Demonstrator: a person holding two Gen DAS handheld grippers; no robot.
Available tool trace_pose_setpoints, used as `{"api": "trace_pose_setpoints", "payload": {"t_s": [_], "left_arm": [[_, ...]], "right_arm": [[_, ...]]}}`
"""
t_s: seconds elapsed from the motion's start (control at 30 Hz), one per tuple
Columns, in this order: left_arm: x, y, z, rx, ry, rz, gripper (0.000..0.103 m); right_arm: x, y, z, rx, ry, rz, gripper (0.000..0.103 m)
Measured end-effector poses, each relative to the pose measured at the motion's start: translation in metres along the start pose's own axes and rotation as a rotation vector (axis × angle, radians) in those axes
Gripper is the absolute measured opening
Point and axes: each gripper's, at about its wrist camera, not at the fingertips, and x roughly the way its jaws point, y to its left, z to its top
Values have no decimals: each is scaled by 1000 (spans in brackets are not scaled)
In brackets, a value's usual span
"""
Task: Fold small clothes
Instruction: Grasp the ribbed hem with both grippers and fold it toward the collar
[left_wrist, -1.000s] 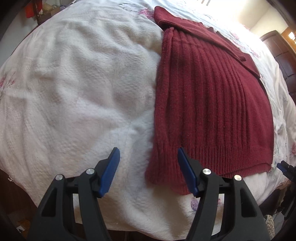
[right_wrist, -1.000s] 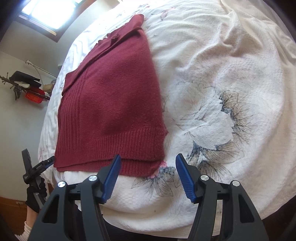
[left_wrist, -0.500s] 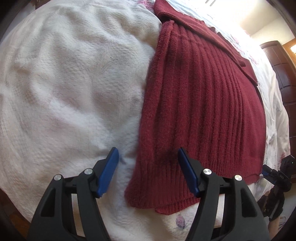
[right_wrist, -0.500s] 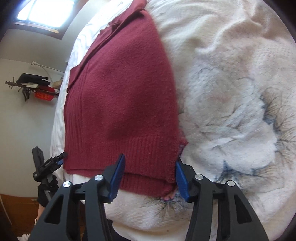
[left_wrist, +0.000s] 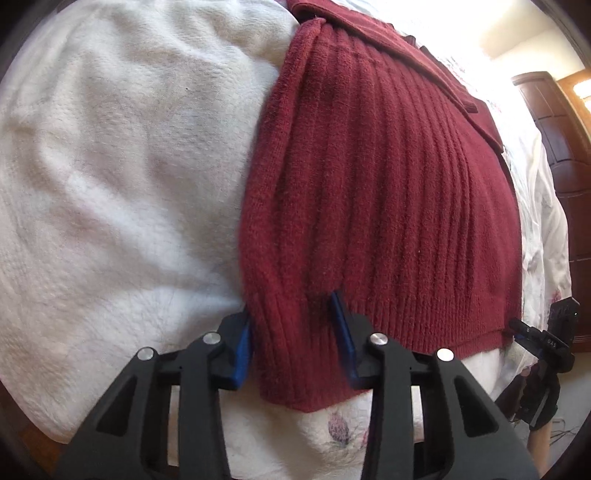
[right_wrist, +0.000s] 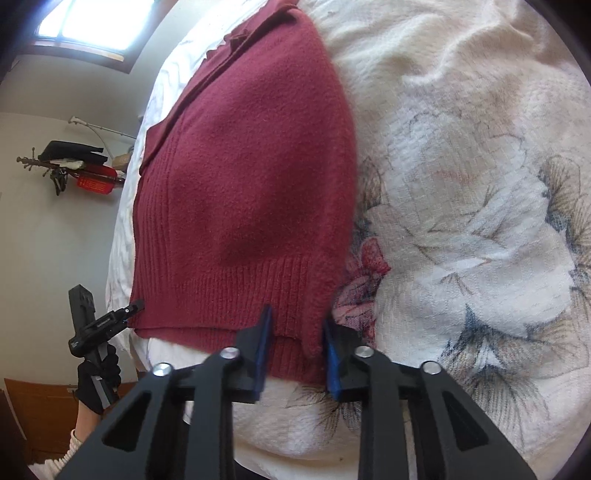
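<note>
Two grippers meet the red sweater's near hem on the bed: left gripper and right gripper, jaws apart around opposite corners. Only the right view shows the window.

Bed has a rumpled white quilt with faded flower prints, and a dark red sweater lies flat on it.

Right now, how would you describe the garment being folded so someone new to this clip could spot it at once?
Start from the bed's white quilted bedspread with its printed flowers. Lying flat on it is a dark red knit sweater, sleeves already folded in, its ribbed hem toward the cameras. It is the only solid red item there, with a hand-held gripper at each hem corner.
</note>
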Motion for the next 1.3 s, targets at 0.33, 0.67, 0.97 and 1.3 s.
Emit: {"api": "trace_pose_setpoints", "payload": {"t_s": [0.33, 0.67, 0.97, 1.3], "left_arm": [[-31, 15, -2, -93, -66, -148, 5], [-77, -1, 45, -89, -214, -258, 5], [-67, -8, 116, -94, -266, -231, 5], [-12, -7, 183, -132, -221, -195, 6]], "right_arm": [[-28, 3, 6, 19, -59, 167, 6], [-70, 31, 59, -7, -155, 275, 6], [-66, 41, 137, -8, -165, 201, 6], [-20, 25, 212, 53, -110, 156, 6]]}}
